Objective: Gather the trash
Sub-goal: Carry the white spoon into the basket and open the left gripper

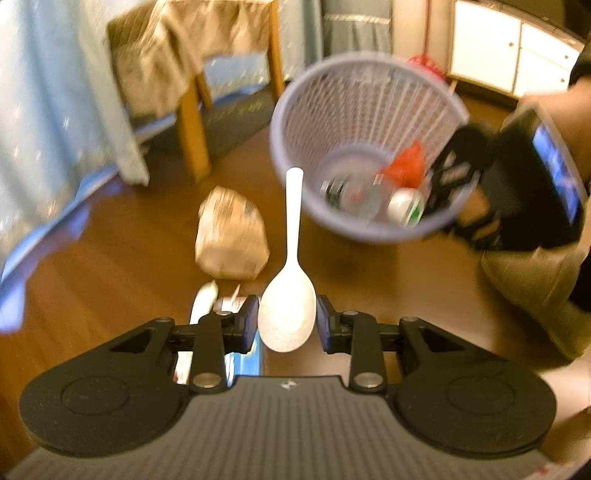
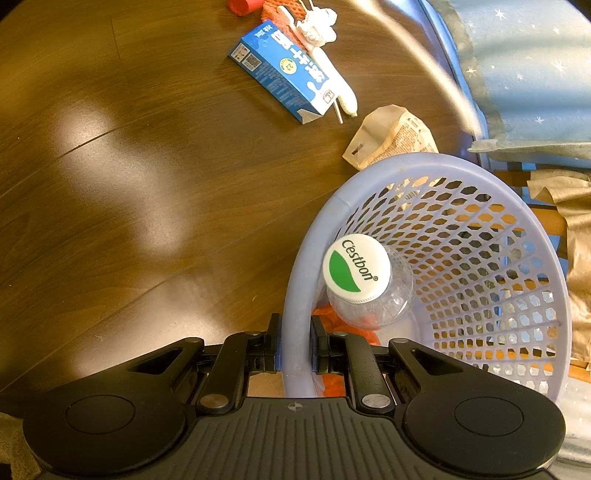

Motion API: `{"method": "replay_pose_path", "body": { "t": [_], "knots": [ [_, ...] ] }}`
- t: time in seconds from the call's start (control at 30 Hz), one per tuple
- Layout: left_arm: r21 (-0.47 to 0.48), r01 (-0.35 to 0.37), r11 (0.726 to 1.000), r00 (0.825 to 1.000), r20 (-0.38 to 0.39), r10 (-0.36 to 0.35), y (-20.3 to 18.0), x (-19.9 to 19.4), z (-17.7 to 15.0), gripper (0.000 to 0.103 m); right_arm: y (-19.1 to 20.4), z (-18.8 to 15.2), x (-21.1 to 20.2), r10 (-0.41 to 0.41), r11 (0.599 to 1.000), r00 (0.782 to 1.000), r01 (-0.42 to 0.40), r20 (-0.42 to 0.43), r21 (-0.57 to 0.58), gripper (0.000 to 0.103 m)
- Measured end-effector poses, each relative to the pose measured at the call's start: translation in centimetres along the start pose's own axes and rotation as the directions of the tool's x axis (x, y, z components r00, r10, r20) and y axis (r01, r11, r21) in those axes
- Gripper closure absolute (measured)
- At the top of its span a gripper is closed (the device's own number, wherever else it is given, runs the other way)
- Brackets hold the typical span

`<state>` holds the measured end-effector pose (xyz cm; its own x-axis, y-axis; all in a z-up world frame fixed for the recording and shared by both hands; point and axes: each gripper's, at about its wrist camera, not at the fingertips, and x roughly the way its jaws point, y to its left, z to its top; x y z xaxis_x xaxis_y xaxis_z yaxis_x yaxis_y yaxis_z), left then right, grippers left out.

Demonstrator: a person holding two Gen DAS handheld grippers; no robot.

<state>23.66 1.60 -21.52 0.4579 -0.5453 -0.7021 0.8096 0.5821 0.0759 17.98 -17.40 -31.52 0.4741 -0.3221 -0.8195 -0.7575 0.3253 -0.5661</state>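
We see the left gripper (image 1: 287, 319) clamped on the bowl of a white plastic spoon (image 1: 290, 295), seemingly above the wooden floor (image 1: 110, 266), while the right gripper (image 2: 295, 349) pinches the rim of the lavender basket (image 2: 369, 184) holding a capped bottle (image 2: 356, 264).

Counting: one basket (image 2: 424, 166), one bottle (image 2: 356, 264) inside, one white spoon (image 1: 288, 314), one blue carton (image 2: 282, 72), one crumpled paper bag (image 2: 391, 134), one tissue wad (image 2: 319, 22).
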Motion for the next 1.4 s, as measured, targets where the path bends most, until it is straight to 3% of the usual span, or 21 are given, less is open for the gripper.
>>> {"method": "replay_pose_path", "body": {
  "t": [0.23,0.6,0.8,1.0,1.4],
  "knots": [
    [0.058,0.051,0.997,0.996,0.064,-0.054,-2.1,0.2,5.5,0.075,-0.1,-0.1,0.0,0.0,1.0,1.0,0.0,0.004,0.007,0.093],
    [0.159,0.095,0.983,0.992,0.066,-0.106,-4.4,4.3,10.2,0.075,-0.3,-0.4,0.1,0.004,1.0,1.0,-0.004,0.012,0.02,0.093],
    [0.113,0.118,0.987,0.988,0.083,-0.128,-4.5,7.4,12.1,0.069,-0.4,-0.5,0.1,0.006,1.0,1.0,-0.007,0.017,0.03,0.093],
    [0.091,0.068,0.994,0.992,0.102,-0.077,-3.4,6.9,12.4,0.069,-0.4,-0.7,0.0,0.007,0.999,1.0,-0.008,0.023,0.036,0.093],
    [0.022,-0.025,0.999,0.998,0.054,0.023,-0.1,5.6,8.4,0.069,-0.3,-0.7,-0.1,-0.002,1.0,1.0,0.001,0.021,0.022,0.093]
  ]
}}
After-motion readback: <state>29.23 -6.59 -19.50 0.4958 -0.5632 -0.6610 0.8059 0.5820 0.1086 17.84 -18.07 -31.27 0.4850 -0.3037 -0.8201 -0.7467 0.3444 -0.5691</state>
